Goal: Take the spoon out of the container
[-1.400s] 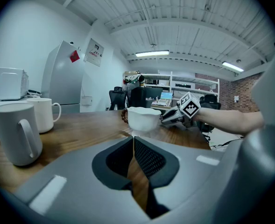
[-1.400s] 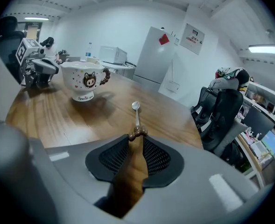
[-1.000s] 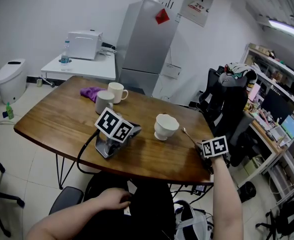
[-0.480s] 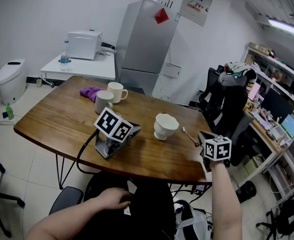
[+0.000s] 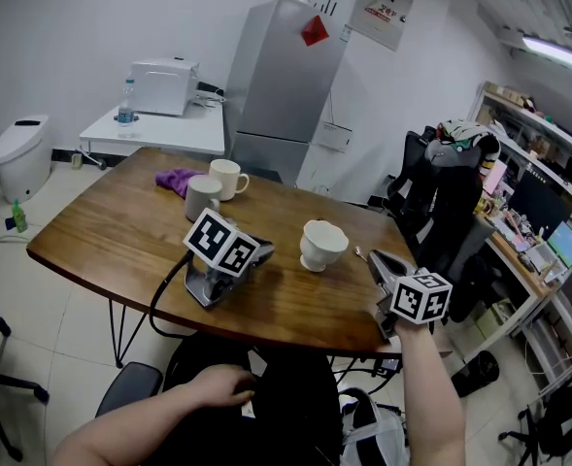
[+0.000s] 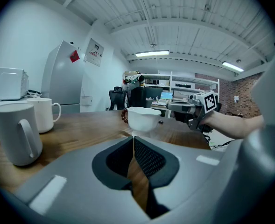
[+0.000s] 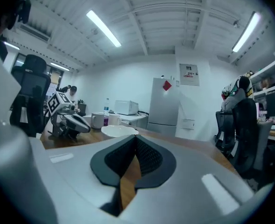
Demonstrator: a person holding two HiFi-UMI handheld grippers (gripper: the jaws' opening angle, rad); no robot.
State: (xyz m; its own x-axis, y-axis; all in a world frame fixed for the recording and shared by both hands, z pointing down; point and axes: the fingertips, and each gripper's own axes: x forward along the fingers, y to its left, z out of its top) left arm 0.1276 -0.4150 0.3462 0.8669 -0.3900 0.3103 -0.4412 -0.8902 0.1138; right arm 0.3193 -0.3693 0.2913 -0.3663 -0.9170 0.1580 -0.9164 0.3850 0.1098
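The white footed bowl (image 5: pixel 322 244) stands mid-table, with nothing visible inside it. Just right of it, a short end of the metal spoon (image 5: pixel 359 252) lies on the wood; the rest is hidden behind my right gripper (image 5: pixel 374 259). That gripper hovers over the table's right edge, pointing at the bowl (image 7: pixel 118 131), shut with nothing between its pads. My left gripper (image 5: pixel 261 250) lies unheld on the table, aimed at the bowl (image 6: pixel 142 118), jaws shut and empty. My left hand (image 5: pixel 222 386) rests in my lap.
Two mugs (image 5: pixel 202 197) (image 5: pixel 227 178) and a purple cloth (image 5: pixel 177 180) sit at the table's far side. A cable runs from the left gripper over the near edge. Office chairs (image 5: pixel 441 212) crowd the right side; a fridge (image 5: pixel 286 85) stands behind.
My right gripper has drawn back toward me and turned, its marker cube dropping lower in view; its body now covers most of the spoon. The left gripper and bowl have not moved.
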